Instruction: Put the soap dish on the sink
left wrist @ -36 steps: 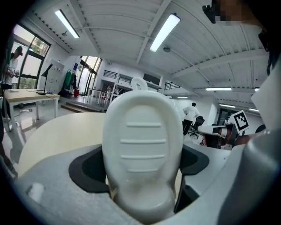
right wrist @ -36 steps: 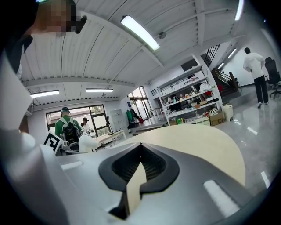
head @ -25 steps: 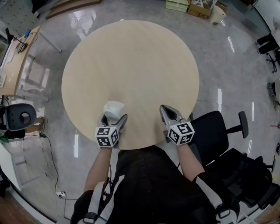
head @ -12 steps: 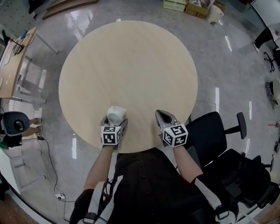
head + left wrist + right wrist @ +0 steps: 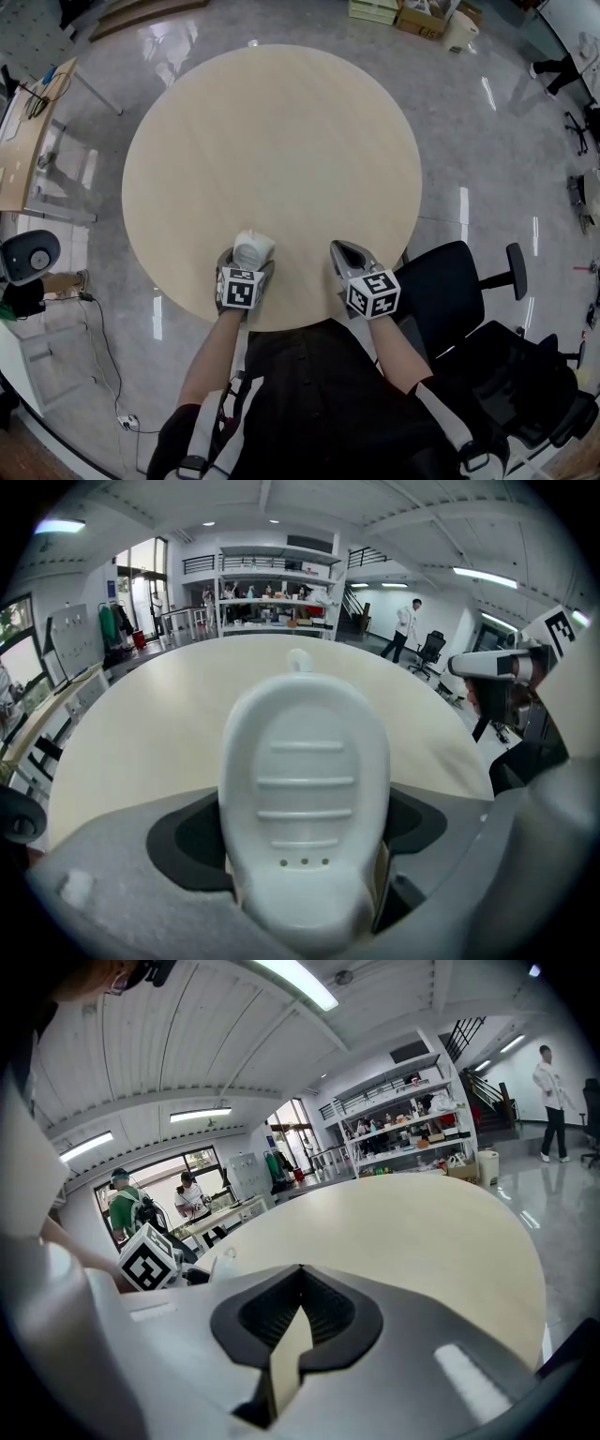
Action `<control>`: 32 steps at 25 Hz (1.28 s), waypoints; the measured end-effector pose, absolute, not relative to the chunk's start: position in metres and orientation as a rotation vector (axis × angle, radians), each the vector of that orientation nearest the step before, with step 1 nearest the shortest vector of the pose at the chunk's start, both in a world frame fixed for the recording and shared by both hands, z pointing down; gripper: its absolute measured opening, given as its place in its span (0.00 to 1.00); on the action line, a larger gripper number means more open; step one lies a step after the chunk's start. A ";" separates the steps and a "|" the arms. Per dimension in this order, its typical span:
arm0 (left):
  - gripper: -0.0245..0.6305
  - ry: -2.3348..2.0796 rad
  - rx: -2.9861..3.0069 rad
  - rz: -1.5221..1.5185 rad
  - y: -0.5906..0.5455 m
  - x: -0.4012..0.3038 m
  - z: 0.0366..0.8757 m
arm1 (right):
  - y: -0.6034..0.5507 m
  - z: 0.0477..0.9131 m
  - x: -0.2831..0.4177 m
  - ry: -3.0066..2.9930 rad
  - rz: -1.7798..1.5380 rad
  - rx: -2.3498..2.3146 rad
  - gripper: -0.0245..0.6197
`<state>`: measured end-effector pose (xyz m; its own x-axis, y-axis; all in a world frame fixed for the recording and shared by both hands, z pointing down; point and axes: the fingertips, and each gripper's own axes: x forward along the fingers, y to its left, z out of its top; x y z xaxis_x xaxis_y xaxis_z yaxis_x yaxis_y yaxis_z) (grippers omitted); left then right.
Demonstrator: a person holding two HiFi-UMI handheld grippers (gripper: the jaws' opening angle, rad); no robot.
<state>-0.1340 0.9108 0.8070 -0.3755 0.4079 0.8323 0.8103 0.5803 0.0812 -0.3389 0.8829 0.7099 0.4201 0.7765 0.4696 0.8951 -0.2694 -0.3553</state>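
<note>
A white ribbed soap dish (image 5: 251,250) (image 5: 305,799) sits between the jaws of my left gripper (image 5: 247,263) (image 5: 305,855), which is shut on it, over the near edge of the round wooden table (image 5: 272,150). My right gripper (image 5: 345,258) (image 5: 298,1312) is beside it to the right, shut with nothing in it. No sink shows in any view.
A black office chair (image 5: 459,281) stands right of the table. A side desk (image 5: 28,141) is at the left, boxes (image 5: 412,14) lie at the far edge of the floor. People stand in the distance in both gripper views.
Both grippers have shifted slightly toward me and to the centre; the left one keeps its hold on the soap dish.
</note>
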 end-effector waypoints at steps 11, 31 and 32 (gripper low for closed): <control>0.75 -1.922 -0.899 -0.635 0.909 -0.139 0.821 | 0.884 0.708 -0.340 -1.407 -0.258 -2.102 0.05; 0.78 -1.924 -0.871 -0.588 0.917 -0.138 0.811 | 0.881 0.692 -0.329 -1.401 -0.241 -2.164 0.05; 0.78 -1.947 -0.889 -0.585 0.918 -0.138 0.805 | 0.879 0.691 -0.329 -1.410 -0.237 -2.164 0.05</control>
